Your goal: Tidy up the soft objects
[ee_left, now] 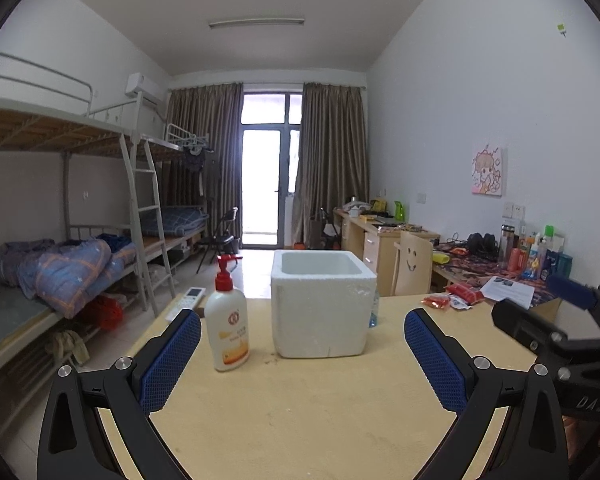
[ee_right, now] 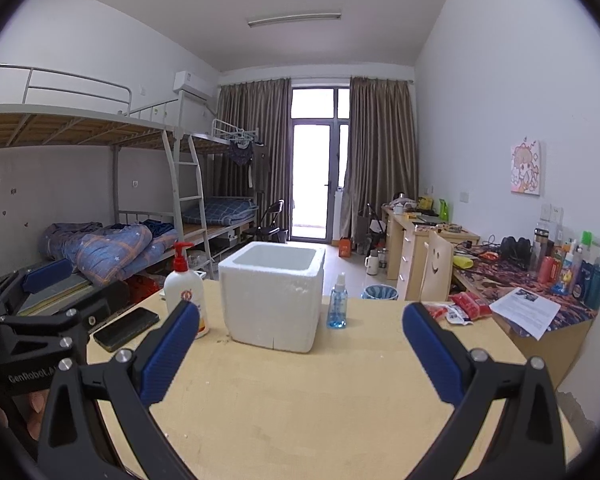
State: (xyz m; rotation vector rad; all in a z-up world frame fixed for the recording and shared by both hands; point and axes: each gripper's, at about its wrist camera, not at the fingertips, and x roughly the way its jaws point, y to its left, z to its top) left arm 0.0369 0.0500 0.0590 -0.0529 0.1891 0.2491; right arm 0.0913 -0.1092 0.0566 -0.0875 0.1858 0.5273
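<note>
Both grippers' jaws wide, empty; foam box [ee_left: 323, 307] ahead on table [ee_left: 320, 408]

Bare tabletop [ee_left: 300, 412] lay open at 6 o'clock of the foam box [ee_left: 322, 304] — nothing on it. Lotion bottle [ee_left: 226, 320] stood just beside the box at 9 o'clock, a narrow gap between. Spray bottle [ee_right: 338, 304] stood near its 3 o'clock side. Phone [ee_right: 126, 328] lay at the table's 9 o'clock edge; red snack packets [ee_right: 466, 306] at 2 o'clock — well apart from the box.
</note>
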